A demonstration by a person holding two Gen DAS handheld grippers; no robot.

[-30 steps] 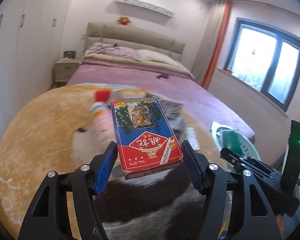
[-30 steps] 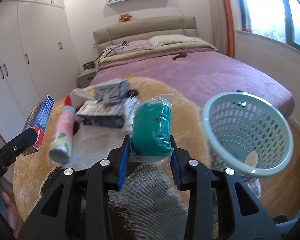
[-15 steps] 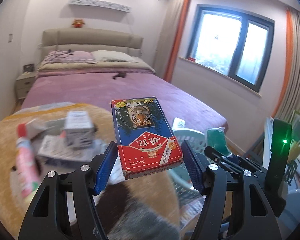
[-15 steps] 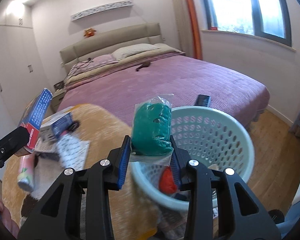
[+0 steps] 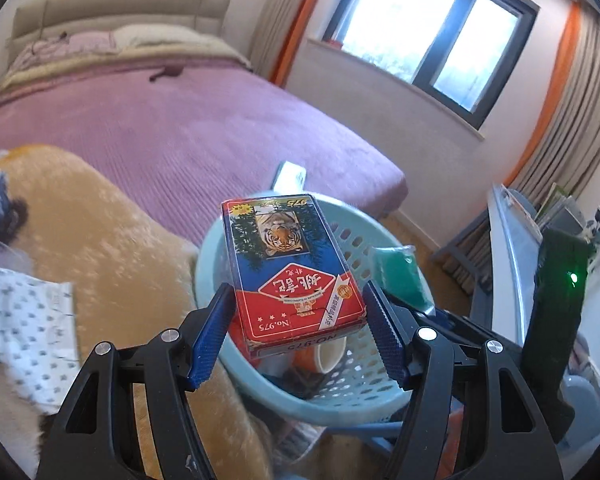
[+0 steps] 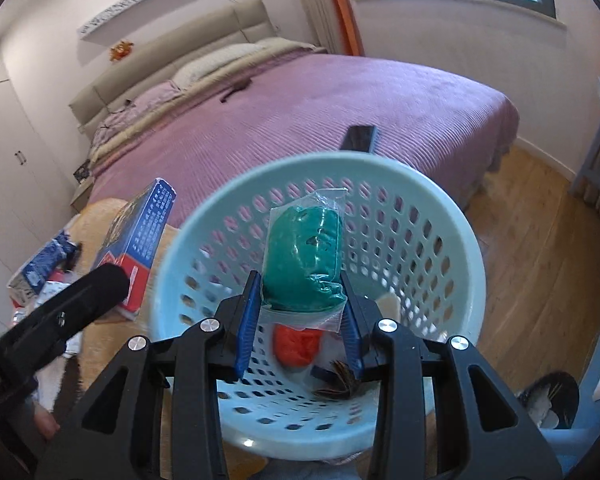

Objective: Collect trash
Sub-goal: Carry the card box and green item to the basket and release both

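Trash poised over basket (image 6: 452,216): left gripper (image 5: 300,332) clamps card box (image 5: 288,268), right gripper (image 6: 300,316) pinches green bagged wad (image 6: 304,256); next, I judge, both jaws must part to drop them

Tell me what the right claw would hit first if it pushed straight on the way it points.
Probably the pale blue basket: the right claw, shut on the green bagged item, points into its open mouth. Depth is unclear.

"No.975" on the card box (image 5: 292,268)
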